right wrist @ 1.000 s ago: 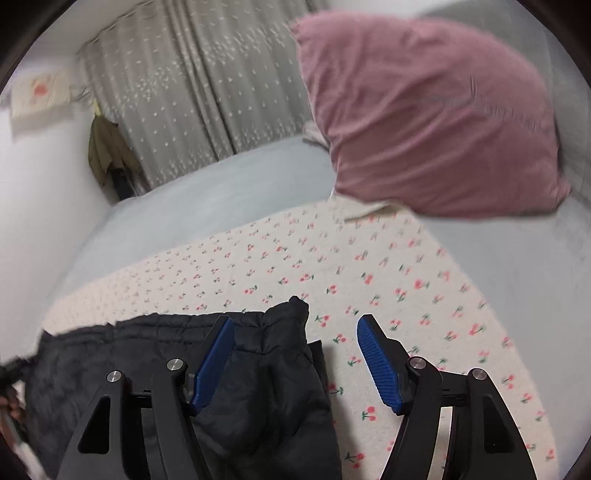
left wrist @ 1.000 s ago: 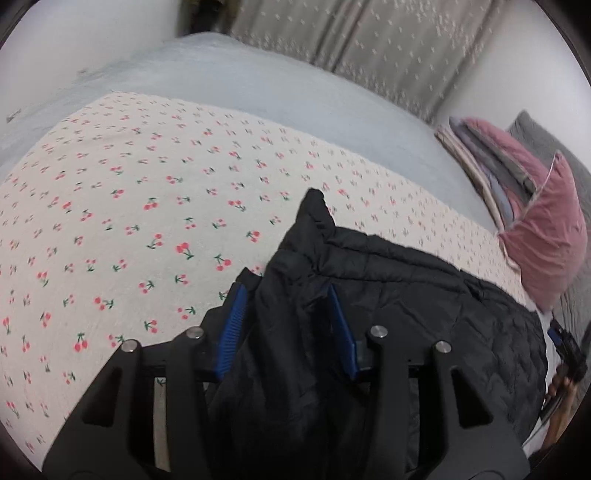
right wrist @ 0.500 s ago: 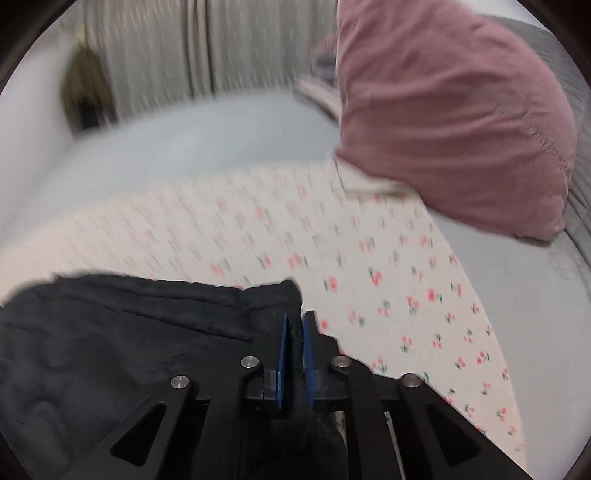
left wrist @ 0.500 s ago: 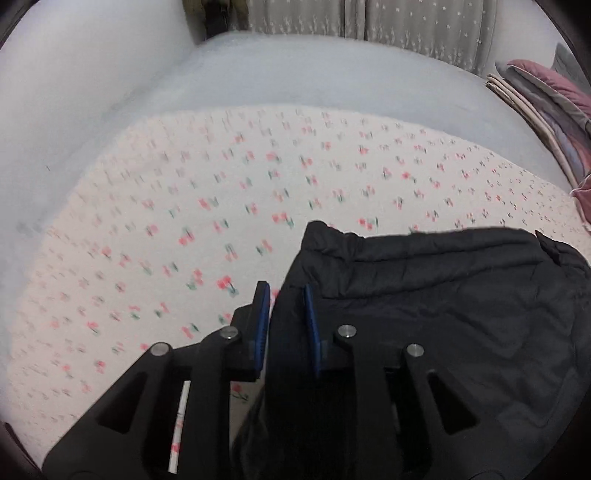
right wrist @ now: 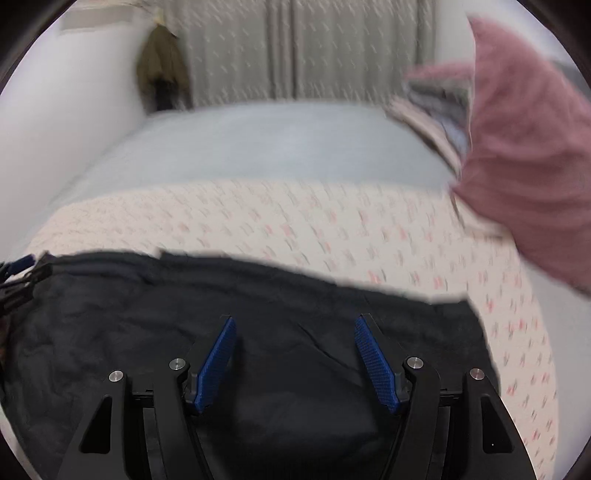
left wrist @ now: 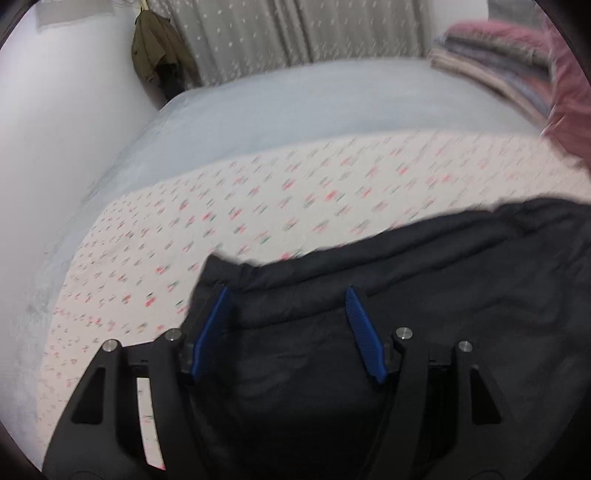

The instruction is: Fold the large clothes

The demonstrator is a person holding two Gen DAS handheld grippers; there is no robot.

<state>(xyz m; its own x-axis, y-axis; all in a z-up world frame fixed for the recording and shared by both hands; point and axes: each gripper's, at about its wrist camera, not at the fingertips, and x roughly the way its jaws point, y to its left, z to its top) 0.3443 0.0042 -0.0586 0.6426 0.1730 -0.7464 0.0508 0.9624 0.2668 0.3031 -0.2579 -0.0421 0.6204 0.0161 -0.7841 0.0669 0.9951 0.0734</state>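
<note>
A large black quilted garment [left wrist: 424,295] lies spread on a cherry-print sheet [left wrist: 258,206] on the bed. It also shows in the right wrist view [right wrist: 184,314]. My left gripper [left wrist: 286,295] is open above the garment near its left corner, holding nothing. My right gripper [right wrist: 293,325] is open above the garment, left of its right corner, holding nothing. The left gripper's blue tip [right wrist: 18,264] shows at the garment's far left edge in the right wrist view.
A pink pillow [right wrist: 528,177] and a stack of folded blankets [left wrist: 491,62] sit at the right. A grey bedspread [left wrist: 314,107] covers the bed behind the sheet. Grey curtains [left wrist: 295,33] and a hanging olive coat [left wrist: 155,51] stand at the back, a white wall at left.
Both grippers were shut on the garment's corners half a second ago; now both have opened and let go. The garment lies flatter and wider across the sheet.
</note>
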